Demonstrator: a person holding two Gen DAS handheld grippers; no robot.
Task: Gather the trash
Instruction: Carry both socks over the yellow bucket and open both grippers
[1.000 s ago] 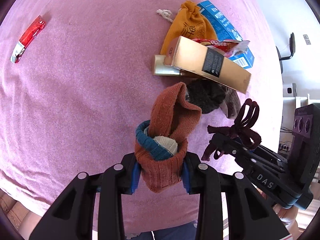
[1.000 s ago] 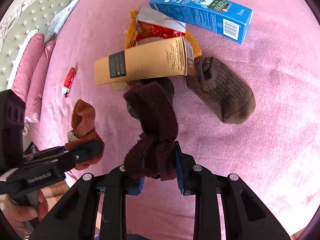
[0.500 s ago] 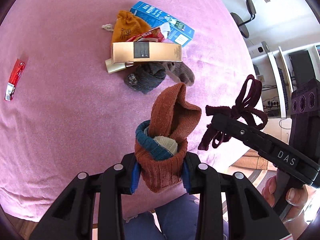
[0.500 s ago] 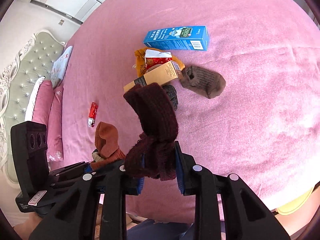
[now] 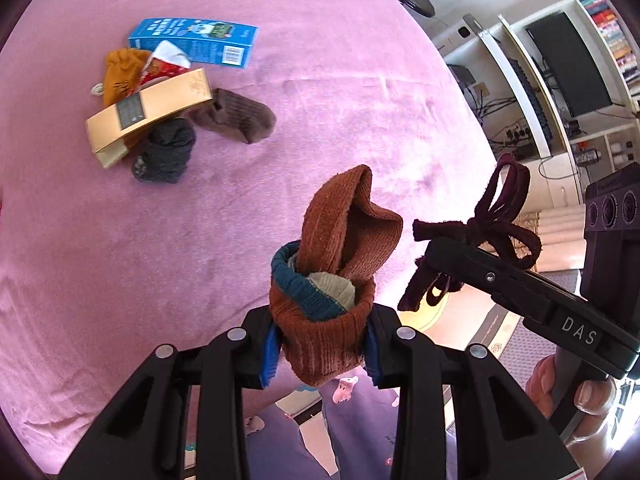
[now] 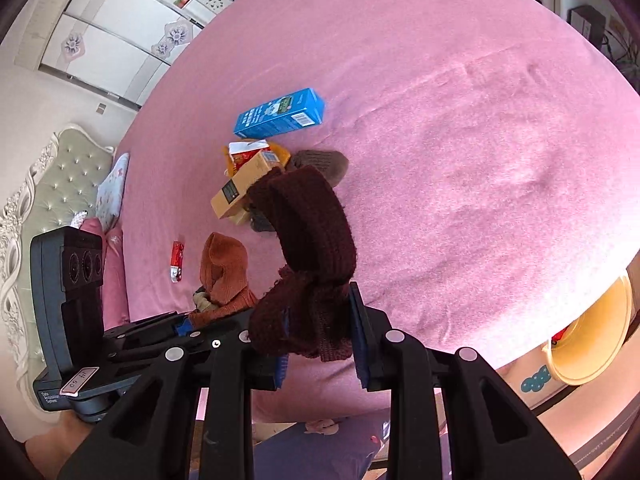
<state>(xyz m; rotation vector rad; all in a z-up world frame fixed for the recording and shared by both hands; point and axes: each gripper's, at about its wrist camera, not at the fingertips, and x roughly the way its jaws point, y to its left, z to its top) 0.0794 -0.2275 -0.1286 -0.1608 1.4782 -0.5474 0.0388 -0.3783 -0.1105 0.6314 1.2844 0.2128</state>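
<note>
1. Trash for collection is split between the two grippers and the pink bedspread [image 5: 360, 80]: the left gripper [image 5: 320, 344] is clamped on a rust-brown sock bundle [image 5: 332, 280], its blue pads pressed into the ribbed cuff so the roll, with a teal band and a cream sock tucked inside, stands upright without unrolling.

2. The right gripper [image 6: 318, 340] pinches a dark maroon knitted strip [image 6: 308, 240] at its knotted lower part; the loops rise free above the jaws, which keeps the loose ends from dragging.

3. Both tools are held side by side at the near edge of the bed, above the person's lap, probably because each load is meant to be carried off together.

4. A yellow bin [image 6: 592, 340] shows low at the bed's right edge in the right wrist view, something red inside; it is likely the drop point, though only part of its rim is visible.

5. Farther out on the bedspread lies a small red wrapper [image 6: 177, 261], apart from everything else.

6. Beyond it sits the remaining pile: a dark grey sock [image 5: 166, 156] touching a gold carton [image 5: 148, 110], which lies across a mustard drawstring pouch [image 5: 120, 72] and a red-and-white packet [image 5: 166, 64], with a brown sock [image 5: 236, 116] just beside.

7. Farthest is a blue carton [image 5: 192, 40], flat behind the pile.
</note>
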